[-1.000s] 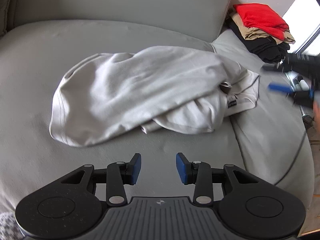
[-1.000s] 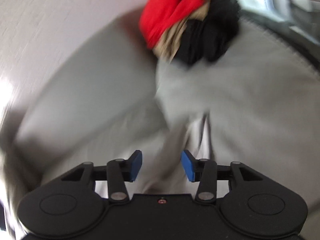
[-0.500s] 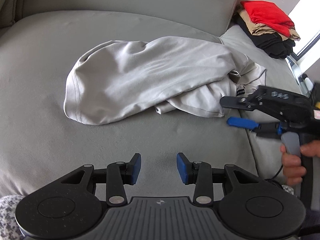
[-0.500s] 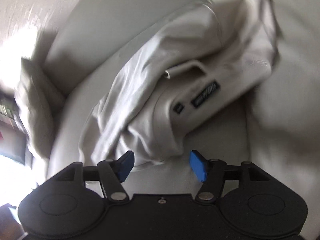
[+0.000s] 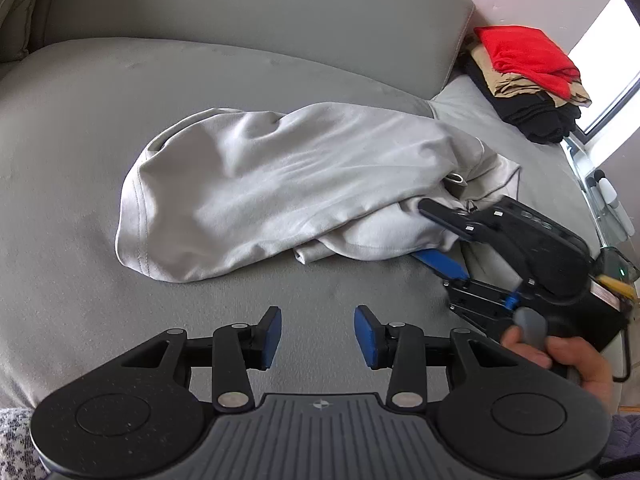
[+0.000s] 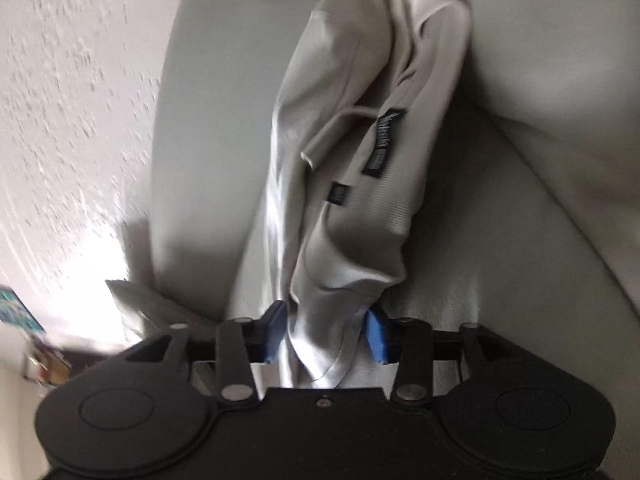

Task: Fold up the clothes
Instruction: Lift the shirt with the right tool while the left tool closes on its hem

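Closest to me, the left gripper (image 5: 317, 336) hangs just above the grey sofa seat (image 5: 72, 128), its blue pads spread apart with nothing between them, a short way in front of the garment. Beyond it the pale grey garment (image 5: 280, 184) lies crumpled in a long heap across the seat cushion, its hemmed end toward the left and its bunched collar end toward the right. At that right end the right gripper (image 6: 326, 336), held in a person's hand (image 5: 568, 360), has its fingers on either side of a hanging fold of the cloth; the blue pads stand a little apart with fabric filling the gap, and I cannot tell whether they are actually pinching it. From that gripper's view, two dark labels (image 6: 386, 142) show on the ribbed inside of the collar, with a drawstring loop beside them. Farther back, past the backrest (image 5: 260, 12), a stack of folded clothes (image 5: 528, 80) sits in the corner, red on top, tan beneath, black at the bottom.
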### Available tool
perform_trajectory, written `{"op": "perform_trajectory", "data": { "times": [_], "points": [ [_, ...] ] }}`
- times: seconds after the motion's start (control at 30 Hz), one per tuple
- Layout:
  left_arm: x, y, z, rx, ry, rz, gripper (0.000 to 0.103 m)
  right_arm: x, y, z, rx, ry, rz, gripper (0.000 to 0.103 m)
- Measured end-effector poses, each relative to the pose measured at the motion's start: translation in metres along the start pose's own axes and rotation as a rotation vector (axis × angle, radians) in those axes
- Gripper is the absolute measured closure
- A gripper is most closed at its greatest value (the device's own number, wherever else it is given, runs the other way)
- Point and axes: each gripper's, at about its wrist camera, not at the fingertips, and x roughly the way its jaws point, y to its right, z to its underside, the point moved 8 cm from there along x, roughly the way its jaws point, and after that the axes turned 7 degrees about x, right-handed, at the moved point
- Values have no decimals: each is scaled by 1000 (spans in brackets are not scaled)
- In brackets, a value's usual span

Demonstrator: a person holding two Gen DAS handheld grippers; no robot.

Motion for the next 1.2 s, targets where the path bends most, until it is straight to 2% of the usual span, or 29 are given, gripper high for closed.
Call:
{"op": "perform_trajectory", "data": {
  "times": [0.03, 0.1, 0.2, 0.47, 0.63, 0.77, 0.8, 0.9, 0.97, 1.0, 1.1, 1.2],
  "points": [
    [0, -1, 3, -8, -6, 5, 64, -3, 2, -2, 8, 3, -6, 81],
    [0, -1, 8, -28, -20, 17, 64, -6, 4, -4, 7, 6, 2, 98],
    [-9, -2, 15, -34, -23, 24, 65, -11, -6, -2, -56, 20, 45, 99],
    [-56, -5, 30, 28, 30, 9, 64, -58, -70, 52, -213, -10, 66, 100],
    [-89, -10, 46, 61, 61, 10, 65, -100, -85, 91, -196, -43, 18, 100],
    [-106, -9, 60, 105, 84, 53, 65, -133, -78, 119, -172, -62, 11, 100],
    [-105, -8, 63, 110, 85, 63, 65, -139, -70, 121, -167, -66, 24, 100],
    [-90, -9, 70, 78, 60, 83, 68, -138, -30, 119, -127, -86, 143, 94],
    [-77, -10, 74, 55, 37, 90, 68, -145, -19, 115, -147, -81, 198, 83],
    [-71, -11, 74, 46, 33, 95, 69, -148, -19, 112, -164, -68, 216, 74],
    [-52, -18, 66, -12, 19, 126, 71, -158, -26, 104, -201, -38, 212, 67],
    [-28, -32, 55, -150, -10, 198, 72, -165, -22, 99, -205, -32, 203, 66]
  ]
}}
